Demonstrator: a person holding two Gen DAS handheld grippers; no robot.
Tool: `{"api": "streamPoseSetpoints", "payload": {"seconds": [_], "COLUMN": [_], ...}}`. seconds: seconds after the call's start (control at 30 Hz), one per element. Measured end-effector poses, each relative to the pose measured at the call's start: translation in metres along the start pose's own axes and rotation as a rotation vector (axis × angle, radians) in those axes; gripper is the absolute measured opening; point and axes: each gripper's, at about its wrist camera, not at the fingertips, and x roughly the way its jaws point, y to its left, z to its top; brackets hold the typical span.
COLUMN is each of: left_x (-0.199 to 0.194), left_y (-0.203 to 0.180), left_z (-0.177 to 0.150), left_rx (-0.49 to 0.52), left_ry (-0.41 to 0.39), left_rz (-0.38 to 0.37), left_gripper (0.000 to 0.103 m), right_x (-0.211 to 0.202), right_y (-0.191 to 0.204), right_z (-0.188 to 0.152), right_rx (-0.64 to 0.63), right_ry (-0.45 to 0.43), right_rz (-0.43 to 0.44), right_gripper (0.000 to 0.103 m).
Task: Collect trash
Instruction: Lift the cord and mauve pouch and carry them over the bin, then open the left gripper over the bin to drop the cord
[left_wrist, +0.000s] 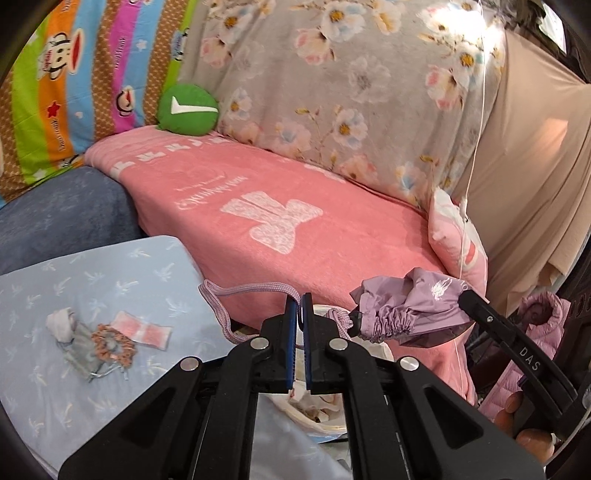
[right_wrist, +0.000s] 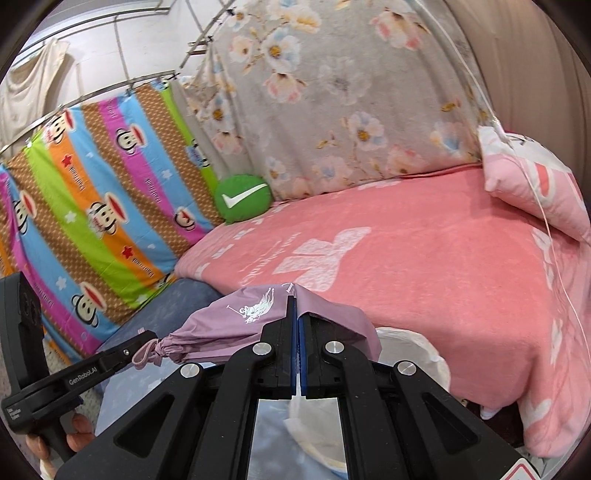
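While we hold the purple drawstring pouch (left_wrist: 413, 306) up between both tools, its long axis runs sideways from one hand to the other, cord end to our left, fabric end to our right. Our left gripper (left_wrist: 300, 306) is clenched on the pouch's braided cord (left_wrist: 221, 295), which loops out to the left of the pads and trails back to the gathered neck. Our right gripper (right_wrist: 296, 314) is clamped on the fabric body of the pouch, the cloth draped over both pads.

What we take for the trash lies low on the pale blue sheet (left_wrist: 155, 266), down and to the left of the left gripper: a crumpled white tissue (left_wrist: 61, 321), a grey mask or cloth (left_wrist: 79, 350) with an orange-and-grey scrunchie-like ring (left_wrist: 107, 339) on it, and a pink-and-white wrapper (left_wrist: 142, 328) just beside them. They cluster together, well apart from the pouch.

Directly beneath both tools sits a white-lined bin (right_wrist: 417, 350) against the pink blanket (left_wrist: 295, 229), with scraps inside.

We judge the left hand nearer the litter, but neither tool is free. The pouch's neck looks cinched, so it would need opening or setting down first.
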Motion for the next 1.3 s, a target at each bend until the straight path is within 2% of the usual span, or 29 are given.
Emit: {"api": "streamPoseSetpoints", "payload": {"seconds": [0.13, 0.23, 0.3, 0.33, 0.37, 0.4, 0.43, 0.47, 0.57, 0.67, 0.9, 1.13, 1.3], "left_x": [0.023, 0.044, 0.054, 0.057, 0.059, 0.059, 0.059, 0.057, 0.058, 0.059, 0.054, 0.049, 0.045], "left_y": [-0.014, -0.02, -0.023, -0.025, -0.026, -0.026, -0.026, -0.025, -0.028, -0.029, -0.022, -0.003, 0.011], "left_z": [-0.004, -0.008, -0.011, -0.012, -0.013, -0.015, -0.015, -0.016, -0.016, -0.015, -0.015, -0.018, -0.027], "left_rx": [0.027, 0.037, 0.048, 0.053, 0.054, 0.047, 0.04, 0.033, 0.048, 0.058, 0.053, 0.001, -0.021], "left_ry": [0.047, 0.109, 0.134, 0.136, 0.138, 0.138, 0.136, 0.128, 0.129, 0.122, 0.11, 0.112, 0.121], "left_rz": [-0.008, -0.008, 0.003, 0.01, 0.013, 0.016, 0.017, 0.02, 0.032, 0.045, 0.072, 0.09, 0.111], "left_gripper": [0.005, 0.009, 0.021, 0.034, 0.053, 0.063, 0.079, 0.085, 0.085, 0.085, 0.085, 0.086, 0.086], "right_x": [0.004, 0.01, 0.014, 0.016, 0.019, 0.022, 0.024, 0.026, 0.033, 0.036, 0.041, 0.045, 0.049], "right_y": [-0.023, -0.037, -0.045, -0.047, -0.049, -0.051, -0.052, -0.053, -0.053, -0.045, -0.022, -0.009, -0.014], "right_z": [0.002, 0.003, 0.004, 0.004, 0.004, 0.005, 0.004, 0.004, 0.003, 0.002, -0.005, -0.013, -0.024], "right_rx": [0.032, 0.054, 0.065, 0.066, 0.068, 0.071, 0.074, 0.08, 0.082, 0.074, 0.031, 0.012, 0.006], "right_ry": [0.001, 0.007, 0.011, 0.013, 0.017, 0.023, 0.026, 0.025, 0.035, 0.04, 0.069, 0.106, 0.125], "right_rz": [-0.036, -0.058, -0.073, -0.077, -0.081, -0.086, -0.09, -0.095, -0.089, -0.065, -0.022, 0.01, -0.013], "right_gripper": [0.001, 0.001, 0.001, 0.001, 0.001, 0.002, 0.004, 0.008, 0.011, 0.033, 0.034, 0.034, 0.034]}}
